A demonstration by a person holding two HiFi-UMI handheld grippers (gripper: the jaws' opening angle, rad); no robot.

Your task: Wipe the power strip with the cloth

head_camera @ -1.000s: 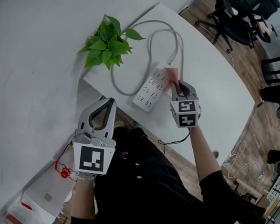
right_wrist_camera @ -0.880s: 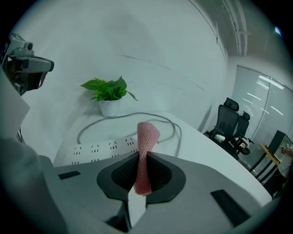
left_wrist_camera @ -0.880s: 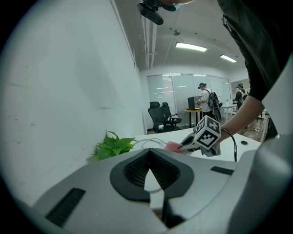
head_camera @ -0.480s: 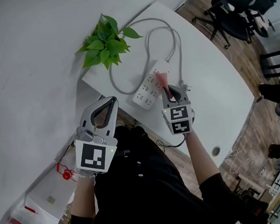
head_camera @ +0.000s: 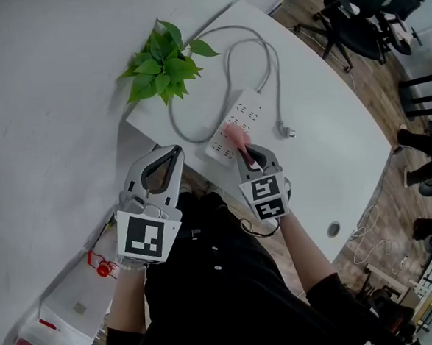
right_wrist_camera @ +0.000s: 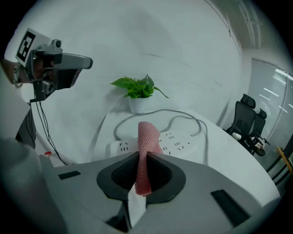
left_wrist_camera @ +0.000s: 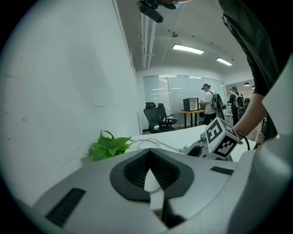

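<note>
A white power strip (head_camera: 246, 116) (right_wrist_camera: 176, 141) lies slantwise on the white table, its grey cord (head_camera: 254, 38) looping away to a plug (head_camera: 288, 133). My right gripper (head_camera: 243, 153) (right_wrist_camera: 143, 157) is shut on a pink cloth (head_camera: 235, 136) (right_wrist_camera: 146, 151), which rests on the near end of the strip. The cloth stands up between the jaws in the right gripper view. My left gripper (head_camera: 163, 155) (left_wrist_camera: 149, 170) is shut on nothing and hangs off the table's near-left corner, apart from the strip.
A potted green plant (head_camera: 161, 61) (right_wrist_camera: 138, 89) (left_wrist_camera: 108, 146) stands at the table's far-left corner by the wall. The table (head_camera: 332, 138) has an edge close to my body. Office chairs (head_camera: 370, 2) stand on the wood floor at right; people stand far off.
My right gripper has slid the pink cloth along the strip from its far end toward its near end. The left gripper has stayed put.
</note>
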